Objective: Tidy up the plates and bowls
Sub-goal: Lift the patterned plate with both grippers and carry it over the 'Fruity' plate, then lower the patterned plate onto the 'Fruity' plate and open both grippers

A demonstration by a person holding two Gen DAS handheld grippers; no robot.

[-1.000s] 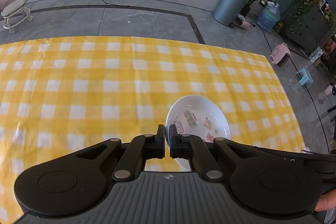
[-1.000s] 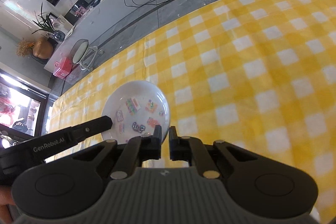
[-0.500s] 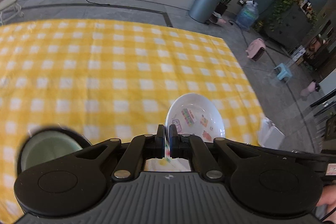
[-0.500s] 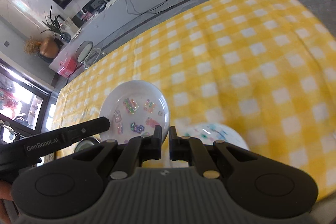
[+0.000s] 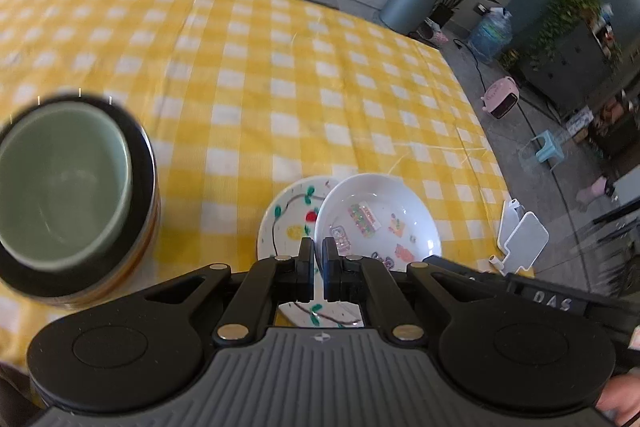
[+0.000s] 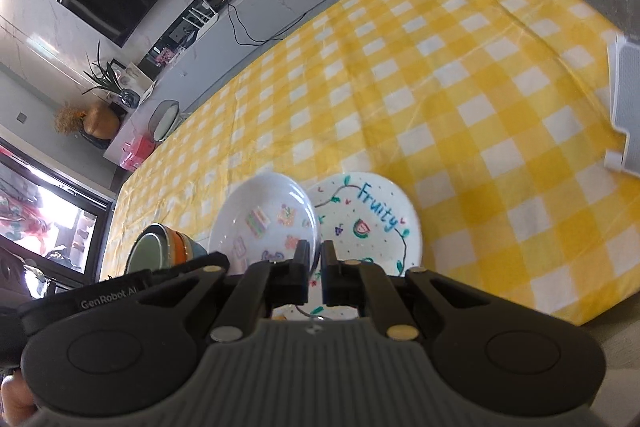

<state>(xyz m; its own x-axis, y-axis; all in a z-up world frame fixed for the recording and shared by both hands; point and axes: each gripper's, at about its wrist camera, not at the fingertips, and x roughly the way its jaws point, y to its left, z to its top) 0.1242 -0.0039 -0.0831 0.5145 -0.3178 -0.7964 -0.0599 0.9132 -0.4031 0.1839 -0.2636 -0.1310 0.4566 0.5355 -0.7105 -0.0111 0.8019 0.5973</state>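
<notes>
Left wrist view, left to right. I see a stack of bowls (image 5: 68,187) at the left edge on the yellow checked tablecloth (image 5: 248,75): pale green bowl nested on top, dark rim around it, orange band lower down. It's blurred, so I can't count the layers here. Centre: fruit-print plate (image 5: 288,219) lying flat on the cloth. Over its right part sits the small white bowl (image 5: 376,223) with sticker-like prints inside, tilted, lifted above the plate. My left gripper (image 5: 318,259) is clamped on the bowl's near rim, fingers together with only the rim between them. Right of that, the other gripper's black body comes in from the right, just past the bowl's edge. Beyond the cloth's right edge: white folded stand (image 5: 524,243) on the floor side.

Right wrist view, left to right. The bowl stack (image 6: 160,247) again, green inside, orange and blue sides showing. Then the white bowl (image 6: 268,223), tilted toward the camera and overlapping the plate's left edge. My right gripper (image 6: 315,259) is pinched on the bowl's rim on its right side, fingers together on it. The plate (image 6: 372,223), lettered "Fruity", lies flat just right of the bowl. Far right, the white stand (image 6: 628,107) at the cloth's edge.

So both grippers hold the one white bowl by opposite rims, over the fruit plate, with the stack well to the left.
</notes>
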